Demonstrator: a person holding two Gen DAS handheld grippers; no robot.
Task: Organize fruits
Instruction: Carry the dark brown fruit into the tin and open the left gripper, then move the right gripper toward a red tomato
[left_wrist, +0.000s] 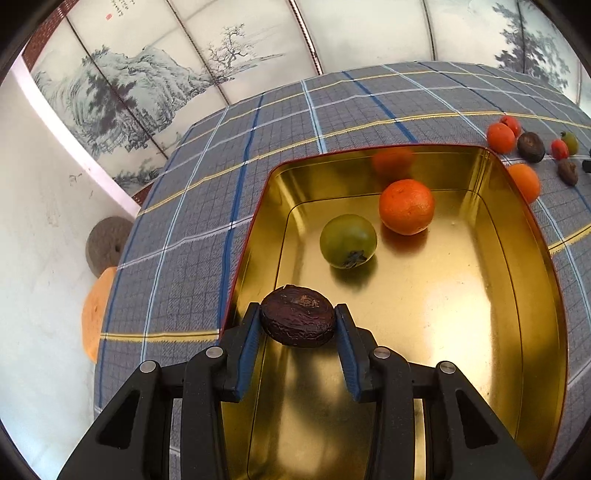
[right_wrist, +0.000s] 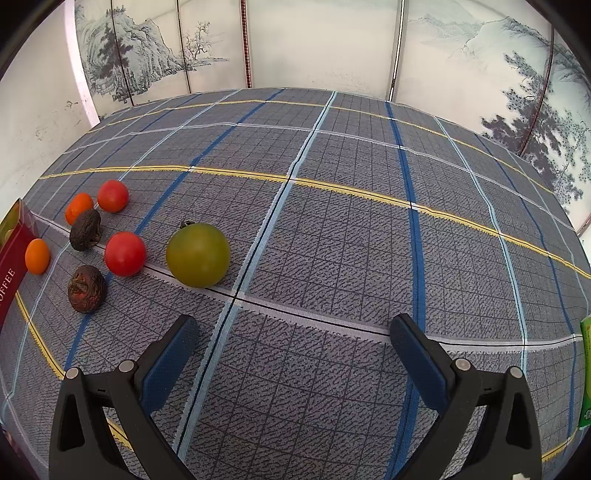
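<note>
My left gripper (left_wrist: 298, 320) is shut on a dark wrinkled passion fruit (left_wrist: 297, 316) and holds it over the near left part of a gold tin box (left_wrist: 532, 280). In the box lie a green tomato (left_wrist: 348, 240) and an orange (left_wrist: 406, 206). My right gripper (right_wrist: 293, 330) is open and empty above the plaid cloth. Ahead of it to the left lie a green tomato (right_wrist: 198, 254), two red tomatoes (right_wrist: 125, 253) (right_wrist: 112, 195), two dark passion fruits (right_wrist: 87, 288) (right_wrist: 85, 229) and two small oranges (right_wrist: 37, 256) (right_wrist: 78, 207).
The box's red outer wall (right_wrist: 13, 254) shows at the left edge of the right wrist view. A green packet (right_wrist: 585, 373) lies at the table's right edge. A painted folding screen (right_wrist: 314, 40) stands behind the table. Loose fruits (left_wrist: 532, 146) lie right of the box.
</note>
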